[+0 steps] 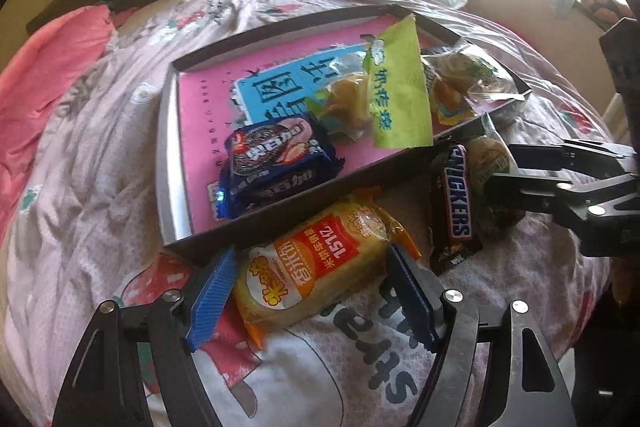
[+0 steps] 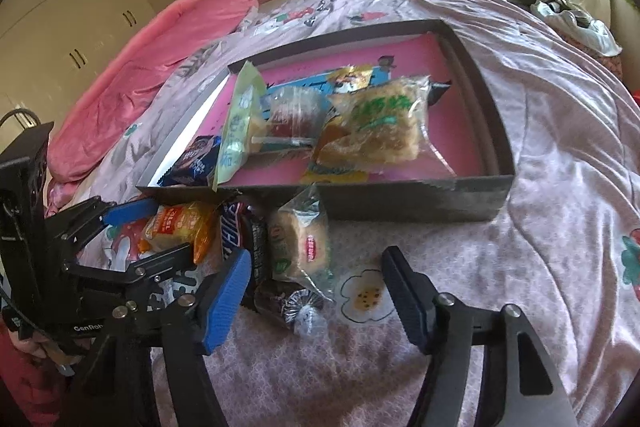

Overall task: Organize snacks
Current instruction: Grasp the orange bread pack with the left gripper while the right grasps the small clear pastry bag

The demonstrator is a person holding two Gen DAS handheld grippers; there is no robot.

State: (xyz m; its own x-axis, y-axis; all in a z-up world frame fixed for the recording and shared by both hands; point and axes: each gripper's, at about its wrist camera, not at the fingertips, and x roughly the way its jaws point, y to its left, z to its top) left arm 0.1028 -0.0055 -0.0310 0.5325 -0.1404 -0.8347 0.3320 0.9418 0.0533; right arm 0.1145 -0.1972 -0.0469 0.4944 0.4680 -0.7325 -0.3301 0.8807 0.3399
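One box holds five packets: one blue biscuit pack, one green packet and three clear-wrapped pastries. Outside it lie four more: one orange rice-cracker pack between the left fingers, and just beyond the right fingers one Snickers, one bun and one dark wrapped snack.

Left gripper jaws open, right gripper jaws open

Snacks in and beside a shallow dark cardboard box
Yellow rice-cracker packet, brown Snickers bar and clear-wrapped bun lie outside its front wall.
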